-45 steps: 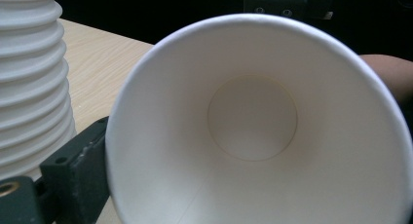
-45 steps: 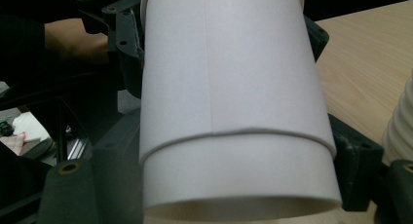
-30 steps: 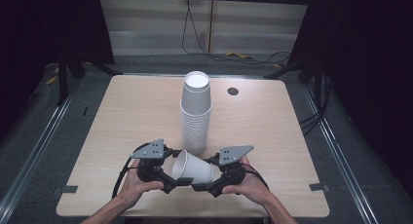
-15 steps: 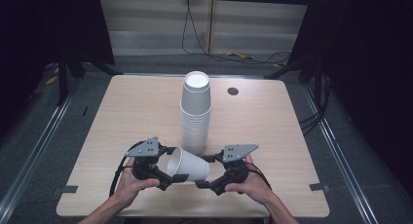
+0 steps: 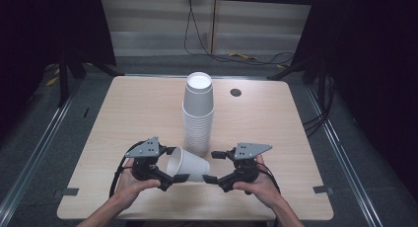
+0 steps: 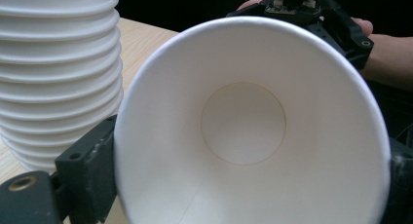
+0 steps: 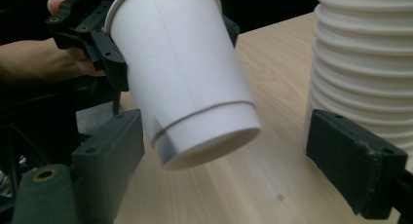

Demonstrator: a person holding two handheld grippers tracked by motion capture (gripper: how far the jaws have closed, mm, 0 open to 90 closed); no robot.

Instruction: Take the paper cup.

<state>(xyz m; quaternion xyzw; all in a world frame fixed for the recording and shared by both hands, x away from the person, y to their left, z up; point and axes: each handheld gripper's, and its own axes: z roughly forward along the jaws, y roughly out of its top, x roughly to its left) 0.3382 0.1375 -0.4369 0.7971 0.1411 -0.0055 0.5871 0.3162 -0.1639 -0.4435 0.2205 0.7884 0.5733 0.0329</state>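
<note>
A single white paper cup (image 5: 190, 165) lies on its side above the table's front edge. My left gripper (image 5: 175, 164) is shut on it near the rim. In the left gripper view the cup's mouth (image 6: 243, 126) faces the camera, with a jaw pressed on each side. My right gripper (image 5: 212, 167) is open at the cup's base. In the right gripper view its jaws stand wide on either side of the cup's bottom (image 7: 209, 136), apart from it. A tall stack of white cups (image 5: 198, 113) stands upside down just behind the two grippers.
The light wooden table (image 5: 123, 113) has a small dark round grommet (image 5: 235, 92) at the back right. The cup stack (image 7: 370, 63) stands close beside my right gripper's outer jaw. Dark floor and rails surround the table.
The right gripper has drawn back a little to the right, away from the cup. The left gripper and the cup have shifted slightly left.
</note>
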